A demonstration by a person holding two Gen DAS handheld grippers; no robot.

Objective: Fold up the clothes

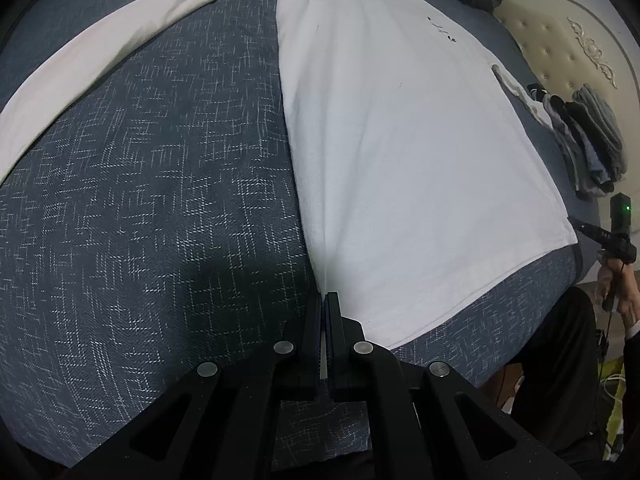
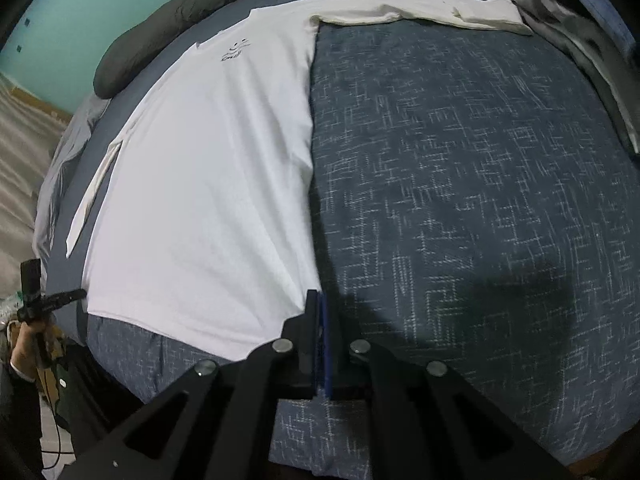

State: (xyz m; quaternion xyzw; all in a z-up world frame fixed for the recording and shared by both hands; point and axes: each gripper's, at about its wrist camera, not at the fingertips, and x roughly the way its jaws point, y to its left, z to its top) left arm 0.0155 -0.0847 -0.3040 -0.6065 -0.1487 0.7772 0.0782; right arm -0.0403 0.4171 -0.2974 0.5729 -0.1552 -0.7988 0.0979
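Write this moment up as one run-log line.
stage: hem pinch | left gripper: shut on white shirt hem corner | right gripper: shut at the other hem corner | shirt: flat on blue bedspread

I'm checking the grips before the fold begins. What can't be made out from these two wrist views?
- Left wrist view: left gripper is shut at the white shirt hem corner; how much cloth it pinches is hidden between its fingers.
- Right wrist view: right gripper is shut at the other corner; whether cloth is caught is hidden likewise.
- Chest print: too small to read.
- Pile of clothes: cut by the frame edge.
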